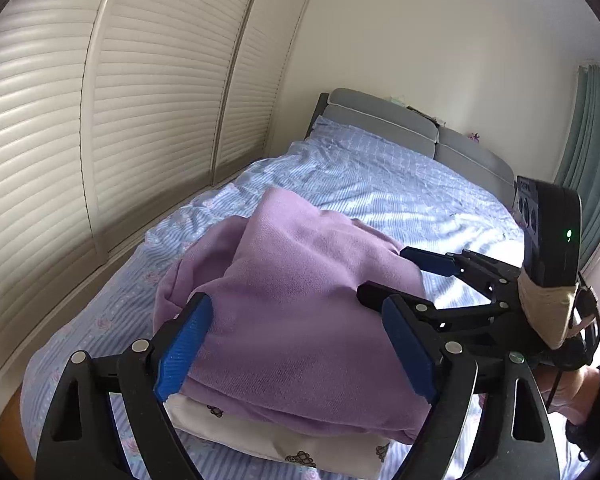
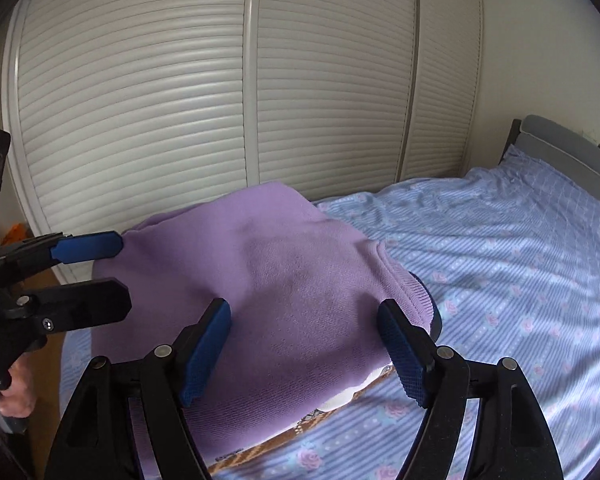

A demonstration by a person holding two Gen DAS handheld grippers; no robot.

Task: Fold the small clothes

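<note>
A folded purple knit garment (image 1: 300, 280) lies on top of a small stack on the bed, above a white garment with bear prints (image 1: 268, 438). My left gripper (image 1: 296, 346) stands open, its blue pads (image 1: 184, 344) straddling the near end of the purple piece without squeezing it. My right gripper (image 1: 384, 274) is at the garment's right edge, open. In the right wrist view the purple garment (image 2: 260, 264) fills the middle, and the right gripper (image 2: 306, 356) straddles its near edge, open. The left gripper (image 2: 124, 274) is open at its left edge. A brown patterned cloth (image 2: 268, 440) shows beneath.
The bed (image 1: 380, 184) has a blue striped sheet with roses and a grey headboard (image 1: 384, 116). White louvred wardrobe doors (image 2: 240, 92) stand close along its far side. A teal curtain (image 1: 592, 152) hangs at the right. A person's hand (image 2: 16, 396) holds the left gripper's handle.
</note>
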